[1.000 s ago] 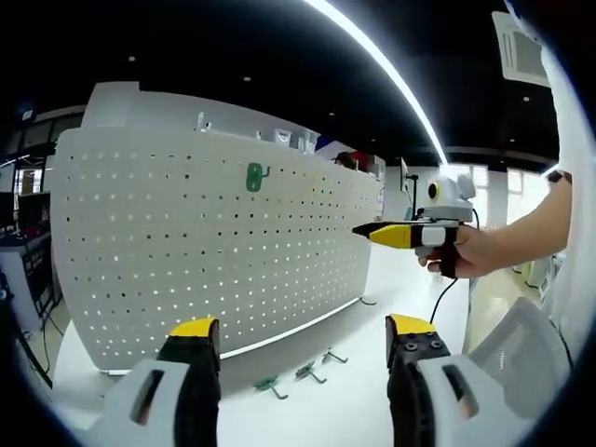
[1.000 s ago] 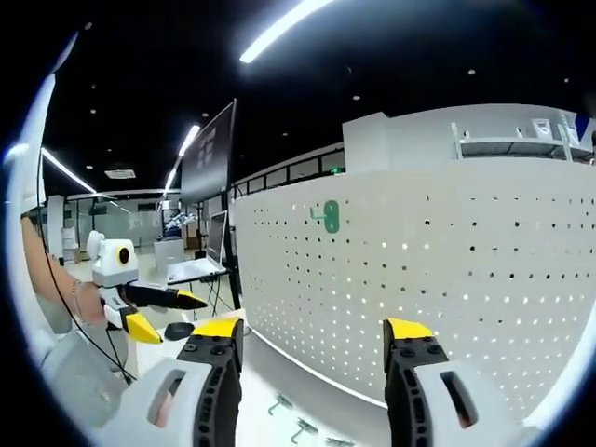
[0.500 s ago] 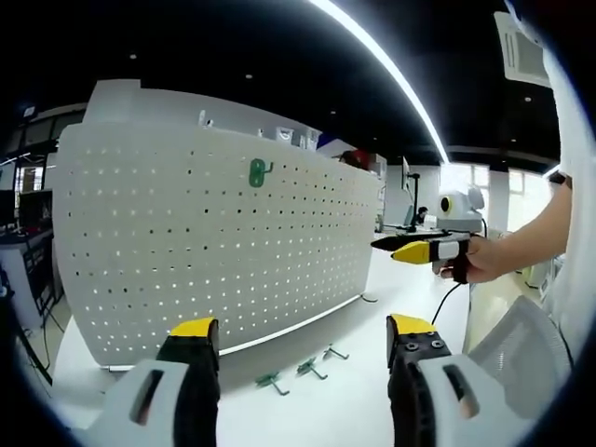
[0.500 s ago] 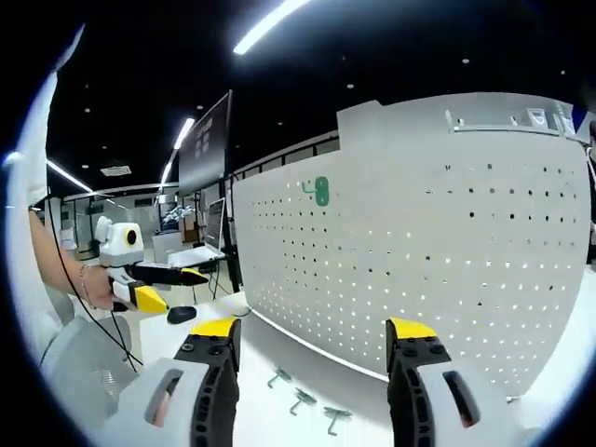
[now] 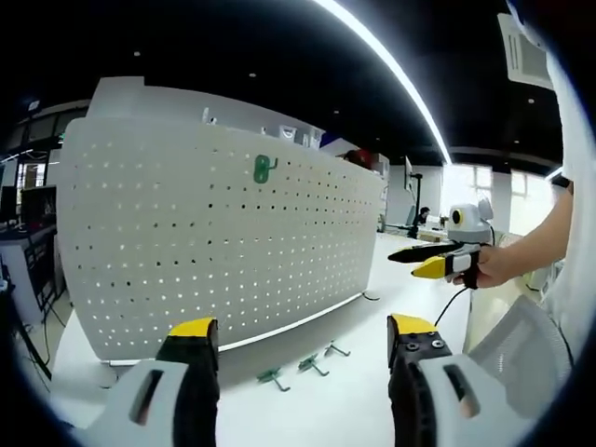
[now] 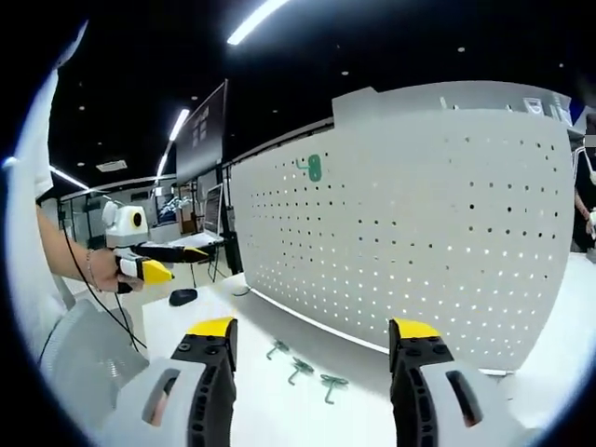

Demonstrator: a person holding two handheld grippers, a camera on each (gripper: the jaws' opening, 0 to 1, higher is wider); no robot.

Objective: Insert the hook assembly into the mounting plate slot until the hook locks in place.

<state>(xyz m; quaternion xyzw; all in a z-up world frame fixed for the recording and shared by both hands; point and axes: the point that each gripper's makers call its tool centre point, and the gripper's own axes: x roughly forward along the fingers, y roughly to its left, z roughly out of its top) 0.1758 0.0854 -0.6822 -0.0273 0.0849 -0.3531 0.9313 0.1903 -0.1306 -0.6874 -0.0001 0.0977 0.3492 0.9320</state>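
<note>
Hooks (image 5: 298, 365), three small green and grey ones, lie in a short row on the white table (image 5: 345, 410) just in front of the foot of a tall white pegboard (image 5: 214, 251); in the right gripper view the same three hooks (image 6: 300, 367) lie between that view's own two jaws, nearer the board than the jaws. The pegboard stands upright on the table, curved by the lens, its face covered in rows of small holes, and in the right gripper view it (image 6: 419, 233) spreads across the middle and right. One green hook (image 5: 264, 169) already hangs high on the board, near its top edge; it also appears in the right gripper view (image 6: 312, 168). The left gripper (image 5: 300, 340) has its yellow-tipped jaws spread wide with nothing between them, raised above the table and well back from the hooks. The right gripper (image 6: 315, 337) is likewise wide apart and empty. In the left gripper view the right gripper (image 5: 430, 262) comes in from the right, held in a person's hand (image 5: 494, 265), its jaws a little apart, well clear of the board. In the right gripper view the left gripper (image 6: 168, 263) is seen at the left in the other hand (image 6: 104, 270). A dark computer mouse (image 6: 182, 297) rests on the table at the left, apart from the hooks. Nothing stands between the grippers and the hooks. Long ceiling lights (image 5: 391, 70) run overhead.
</note>
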